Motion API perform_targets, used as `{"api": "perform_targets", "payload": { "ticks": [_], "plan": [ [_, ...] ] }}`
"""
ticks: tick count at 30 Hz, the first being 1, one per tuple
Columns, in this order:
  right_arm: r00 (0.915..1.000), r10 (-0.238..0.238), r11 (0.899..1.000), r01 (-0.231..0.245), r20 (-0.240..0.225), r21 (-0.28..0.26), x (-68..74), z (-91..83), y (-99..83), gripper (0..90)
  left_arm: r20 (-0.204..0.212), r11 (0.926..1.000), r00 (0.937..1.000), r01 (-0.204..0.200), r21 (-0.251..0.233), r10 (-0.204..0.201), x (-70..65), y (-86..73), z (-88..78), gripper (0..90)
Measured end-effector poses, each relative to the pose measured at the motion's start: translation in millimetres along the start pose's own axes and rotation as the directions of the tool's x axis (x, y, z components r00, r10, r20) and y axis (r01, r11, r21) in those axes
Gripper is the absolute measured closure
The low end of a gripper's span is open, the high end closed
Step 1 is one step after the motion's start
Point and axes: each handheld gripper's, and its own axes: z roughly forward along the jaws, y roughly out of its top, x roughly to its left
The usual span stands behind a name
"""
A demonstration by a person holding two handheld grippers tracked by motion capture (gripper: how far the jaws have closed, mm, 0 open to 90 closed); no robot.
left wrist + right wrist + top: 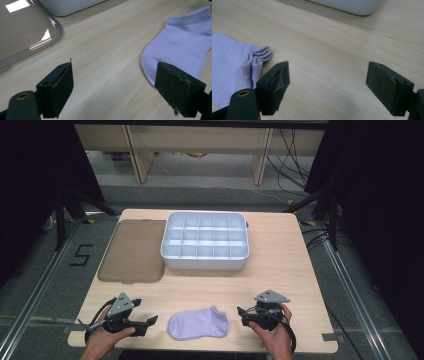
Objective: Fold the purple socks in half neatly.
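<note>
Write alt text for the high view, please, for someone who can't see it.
A lilac sock lies flat at the near edge of a wooden table, between the open left gripper and open right gripper. Behind sit a white divided tray and a clear brownish lid.

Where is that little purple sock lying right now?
In the high view the purple sock lies flat near the front edge of the wooden table, between the left gripper and the right gripper, with the white divided tray farther back.
</note>
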Motion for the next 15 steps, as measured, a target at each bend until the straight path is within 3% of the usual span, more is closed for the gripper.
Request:
{"api": "perform_targets", "payload": {
  "ticks": [3,7,9,13,14,15],
  "plan": [
    [0.9997,0.016,1.0,-0.016,-0.017,0.006,1.3,0.4,1.1,21.1,0.0,0.9999,1.0,-0.005,0.014,0.005,1.2,-0.1,0.1,14.8],
    [0.9999,0.015,1.0,-0.015,-0.006,0.001,2.5,-0.8,1.8,22.5,0.006,0.9995,0.9999,-0.015,0.028,0.015,0.0,-0.4,1.1,14.8],
    [0.9999,-0.012,1.0,0.012,-0.005,-0.009,2.5,-1.1,2.3,25.5,0.007,0.9997,0.9999,0.007,0.023,-0.008,-1.8,-1.2,2.8,14.8],
    [0.9992,-0.011,1.0,0.01,-0.038,-0.017,7.0,-3.0,4.7,30.9,0.006,0.9992,0.9998,-0.017,0.036,0.017,0.5,-0.8,2.4,14.8],
    [0.9982,-0.046,0.999,0.045,-0.038,-0.03,6.2,-2.3,5.2,33.5,0.005,0.9986,0.9995,-0.033,0.043,0.032,2.1,-0.6,1.7,14.8],
    [0.9982,-0.044,0.999,0.043,-0.04,-0.025,8.3,-3.6,5.8,37.2,-0.003,0.9995,1.0,-0.005,0.031,0.005,0.6,-1.0,2.3,14.8]
  ]
}}
